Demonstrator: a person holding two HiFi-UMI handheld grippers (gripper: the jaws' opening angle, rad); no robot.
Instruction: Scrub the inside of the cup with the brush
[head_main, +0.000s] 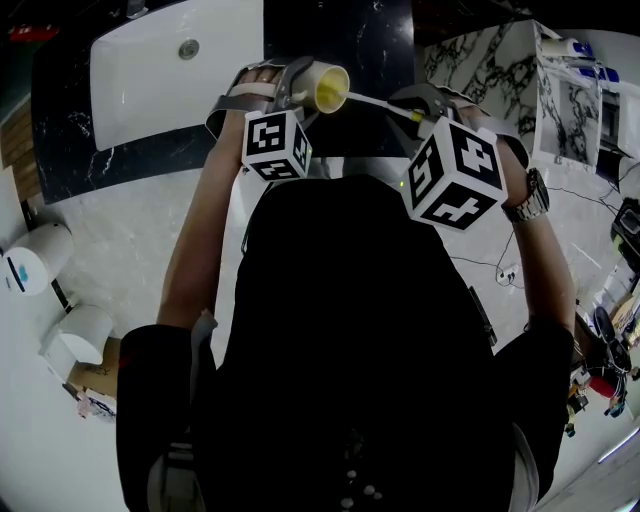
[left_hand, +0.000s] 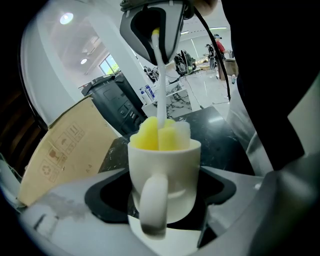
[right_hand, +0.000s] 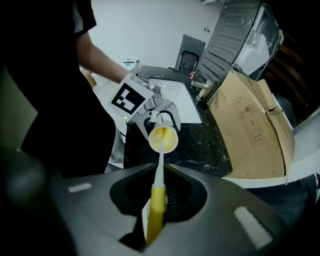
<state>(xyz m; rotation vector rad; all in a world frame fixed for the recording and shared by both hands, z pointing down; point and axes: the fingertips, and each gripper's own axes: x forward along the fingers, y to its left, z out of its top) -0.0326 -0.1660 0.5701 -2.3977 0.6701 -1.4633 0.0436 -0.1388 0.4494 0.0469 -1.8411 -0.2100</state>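
A black stone counter (head_main: 380, 40), polished and veined with white, fills the top of the head view. A smooth white rectangular sink (head_main: 150, 70) is set into it at the upper left. In the right gripper view a brown corrugated cardboard box (right_hand: 250, 135) with printed handling symbols stands at the right of the frame.

The left gripper (left_hand: 165, 210), matte grey with dark inner pads, is clamped on the cup (left_hand: 165, 175). The body of the cup sits between the two jaws, and its loop handle points back toward the camera at lower centre. The cup is a glossy white cylinder with a rounded base. In the head view it shows at upper centre, lying sideways over the counter's near edge with its mouth facing right.

The right gripper (right_hand: 157, 200), dark grey, grips the brush (right_hand: 156, 210) by its yellow plastic handle at the lower middle of its own view. A thin white shaft runs from the handle up into the mouth of the cup. In the left gripper view the brush's head is made of soft foam strips, yellow and pale. It fills the cup's opening, and its tips rise just above the rim.
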